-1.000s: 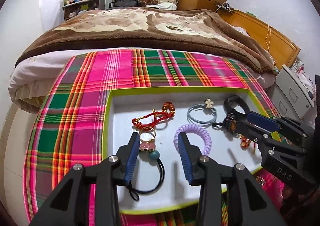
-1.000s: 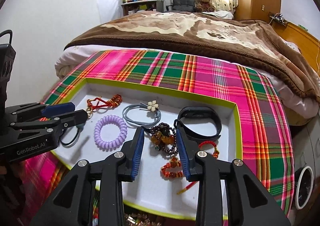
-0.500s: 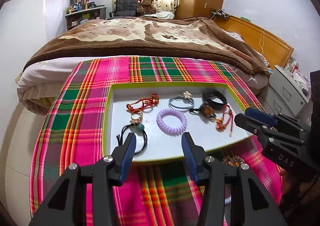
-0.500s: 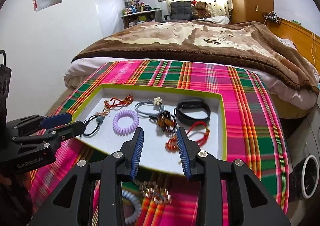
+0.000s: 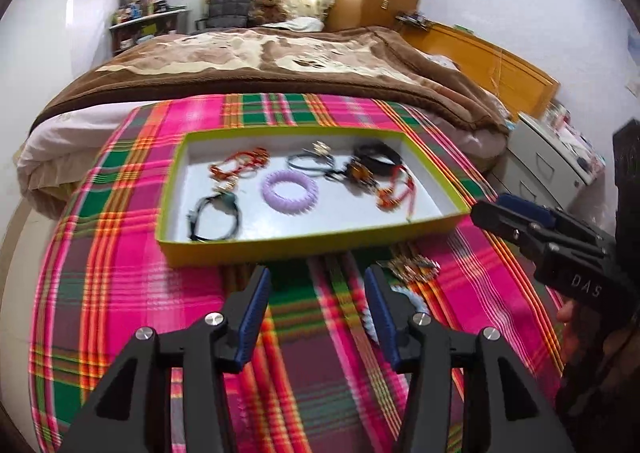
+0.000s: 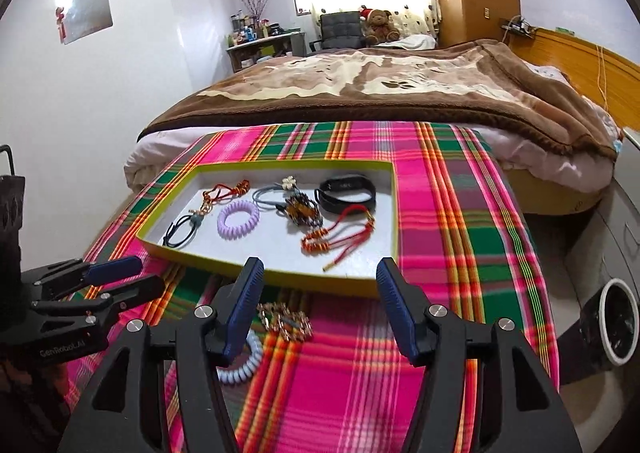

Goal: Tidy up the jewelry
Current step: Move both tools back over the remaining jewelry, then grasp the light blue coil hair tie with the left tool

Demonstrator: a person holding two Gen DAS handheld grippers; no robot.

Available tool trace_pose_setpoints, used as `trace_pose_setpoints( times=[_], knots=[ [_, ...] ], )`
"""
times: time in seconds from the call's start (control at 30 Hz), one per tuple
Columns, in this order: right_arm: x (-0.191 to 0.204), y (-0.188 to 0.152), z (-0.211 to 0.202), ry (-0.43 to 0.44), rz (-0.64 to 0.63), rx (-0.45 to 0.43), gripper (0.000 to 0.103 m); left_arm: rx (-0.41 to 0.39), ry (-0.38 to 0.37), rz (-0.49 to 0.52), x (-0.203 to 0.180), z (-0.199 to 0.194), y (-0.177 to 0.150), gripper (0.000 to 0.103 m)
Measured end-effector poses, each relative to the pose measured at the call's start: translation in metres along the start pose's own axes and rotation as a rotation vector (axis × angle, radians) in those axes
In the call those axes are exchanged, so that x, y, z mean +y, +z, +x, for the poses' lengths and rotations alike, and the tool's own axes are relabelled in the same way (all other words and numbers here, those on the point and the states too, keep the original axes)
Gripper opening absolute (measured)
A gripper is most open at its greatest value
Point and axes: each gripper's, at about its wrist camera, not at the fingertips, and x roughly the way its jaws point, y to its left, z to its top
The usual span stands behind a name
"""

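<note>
Most jewelry already lies in the green-rimmed tray (image 6: 276, 277) on the plaid cloth (image 6: 460, 221). Left outside, near the tray's front edge: a gold chain bracelet (image 6: 285, 320) and a pale coil hair tie (image 6: 244, 367). The left gripper (image 5: 316, 295) and the right gripper (image 6: 318, 287) both hover with fingers apart, empty.

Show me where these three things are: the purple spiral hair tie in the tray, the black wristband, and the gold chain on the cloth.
purple spiral hair tie (image 6: 238, 220): right wrist view, on its coiled ring.
black wristband (image 6: 347, 195): right wrist view, on its band.
gold chain (image 6: 285, 320): right wrist view, on the heap of links.
</note>
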Motion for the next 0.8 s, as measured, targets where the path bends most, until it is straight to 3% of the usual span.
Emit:
trace_pose_setpoints(
  times=[0.33, 0.8],
  knots=[
    [-0.02, -0.018, -0.021, -0.014, 0.053, -0.026, 0.059, 0.085, -0.052, 0.037, -0.025, 0.021, -0.017, 0.051],
    [-0.026, -0.03, -0.037, -0.007, 0.024, -0.046, 0.059, 0.126, -0.027, 0.06, -0.041, 0.04, -0.022, 0.051]
  ],
)
